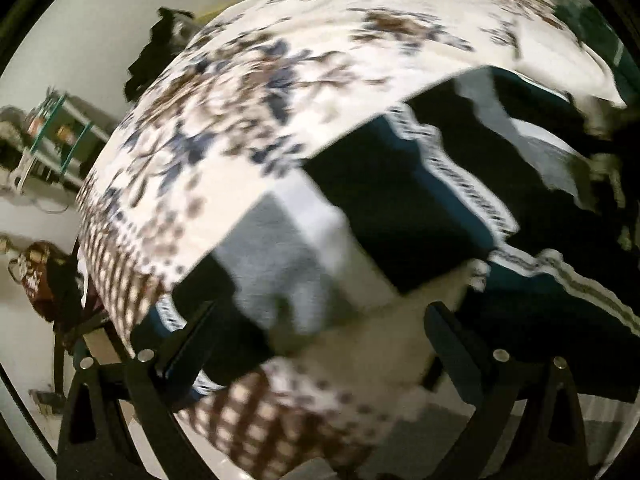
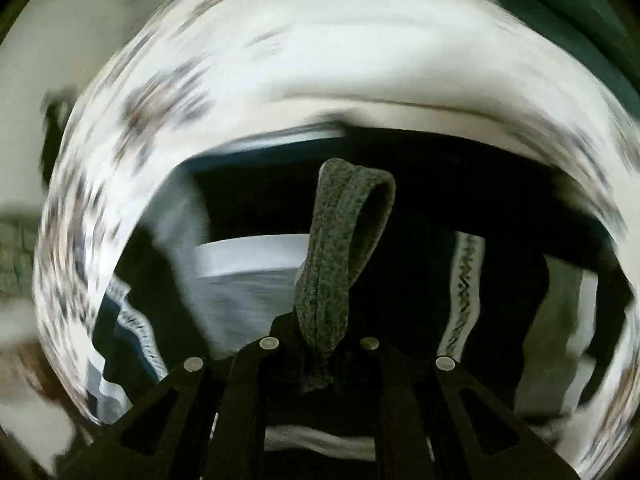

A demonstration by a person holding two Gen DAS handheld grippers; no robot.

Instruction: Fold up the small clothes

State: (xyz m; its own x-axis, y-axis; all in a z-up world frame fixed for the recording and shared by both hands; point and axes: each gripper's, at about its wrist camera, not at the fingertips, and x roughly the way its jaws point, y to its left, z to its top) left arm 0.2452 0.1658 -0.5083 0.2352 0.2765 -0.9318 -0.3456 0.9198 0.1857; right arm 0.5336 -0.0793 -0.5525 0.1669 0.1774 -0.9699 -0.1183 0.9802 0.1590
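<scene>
1. Right wrist view is showing the right gripper (image 2: 320, 344) with its fingers pressed together, pinching a grey sock (image 2: 340, 256) between them.
2. Most of the sock is sticking out beyond the fingertips, rising up the middle of the picture and folding over into a rounded loop at its far end.
3. That sock is looking speckled dark grey, with a seam line running along its length.
4. Behind the sock, a pile of clothes (image 2: 248, 280) is lying on the flowered bedsheet (image 2: 320, 60): dark pieces, a pale grey and white piece, and white patterned bands (image 2: 466, 292). This view is blurring heavily.
5. Left wrist view is showing the left gripper (image 1: 316, 320) with its fingers (image 1: 452, 344) spread wide, nothing pinched between them.
6. Between and just beyond those spread fingers, the pale grey and white garment (image 1: 288, 248) is lying on the bedsheet (image 1: 248, 92), with a dark garment (image 1: 392, 184) edged in a white patterned band just past it.
7. Whether the left fingertips are touching the cloth, I cannot tell.
8. Beside the bedsheet, off its left edge, a shelf (image 1: 60, 136) and a brown bag (image 1: 36, 276) are standing on the floor.
</scene>
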